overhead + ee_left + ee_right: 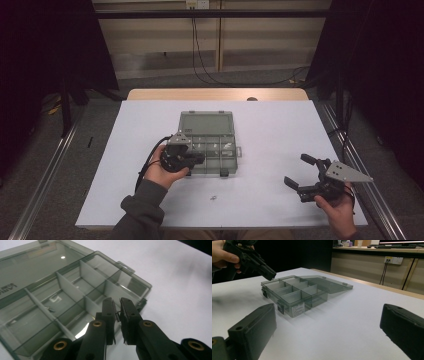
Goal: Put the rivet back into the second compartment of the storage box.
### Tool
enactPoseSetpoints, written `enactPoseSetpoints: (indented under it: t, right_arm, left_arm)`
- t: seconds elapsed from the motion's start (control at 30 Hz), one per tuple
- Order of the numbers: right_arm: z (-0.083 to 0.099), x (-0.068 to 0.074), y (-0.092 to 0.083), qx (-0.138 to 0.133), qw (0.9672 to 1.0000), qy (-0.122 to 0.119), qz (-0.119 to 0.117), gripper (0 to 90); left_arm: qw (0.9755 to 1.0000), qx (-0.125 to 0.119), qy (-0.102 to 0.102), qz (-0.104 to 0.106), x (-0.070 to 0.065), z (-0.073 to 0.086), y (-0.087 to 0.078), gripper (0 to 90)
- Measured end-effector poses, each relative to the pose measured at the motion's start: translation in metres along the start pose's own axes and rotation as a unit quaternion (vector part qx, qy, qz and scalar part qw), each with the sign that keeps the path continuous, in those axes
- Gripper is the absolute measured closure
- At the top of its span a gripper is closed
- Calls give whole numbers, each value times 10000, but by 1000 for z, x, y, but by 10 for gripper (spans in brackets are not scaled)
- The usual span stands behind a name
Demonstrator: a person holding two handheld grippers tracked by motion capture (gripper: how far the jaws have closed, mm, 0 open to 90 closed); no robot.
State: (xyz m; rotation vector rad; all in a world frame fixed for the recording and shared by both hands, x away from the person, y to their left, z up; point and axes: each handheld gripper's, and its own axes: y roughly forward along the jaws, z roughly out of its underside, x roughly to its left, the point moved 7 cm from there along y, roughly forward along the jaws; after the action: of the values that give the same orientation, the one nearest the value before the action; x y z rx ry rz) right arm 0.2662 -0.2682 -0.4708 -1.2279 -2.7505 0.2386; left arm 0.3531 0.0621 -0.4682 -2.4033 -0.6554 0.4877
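A smoky clear compartment box (231, 159) lies open mid-table, its lid (206, 124) folded back flat. My left gripper (200, 159) hovers over the box's near left part. In the left gripper view its jaws (117, 302) stand almost together, shut on a small thin metal piece (117, 313) pinched between the pads. Tiny metal bits (55, 299) lie in one compartment of the box (67, 287). My right gripper (298, 170) rests near the table's front right, open, with nothing between its fingers (254, 325). The right gripper view shows the box (294, 296) and the left gripper (270, 276) above its corner.
A small metal piece (213, 197) lies on the white table (280, 130) in front of the box. A wooden strip runs along the table's far edge, with cables hanging behind. Bare table surface stretches between the box and the right gripper.
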Motion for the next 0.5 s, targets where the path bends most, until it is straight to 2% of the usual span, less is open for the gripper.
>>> enactPoseSetpoints:
  t: [0.5]
  right_arm:
    - [0, 0, 0, -7, 10000, 10, -1, 3]
  left_arm:
    - [9995, -66, -172, -245, 20, -15, 9, 825]
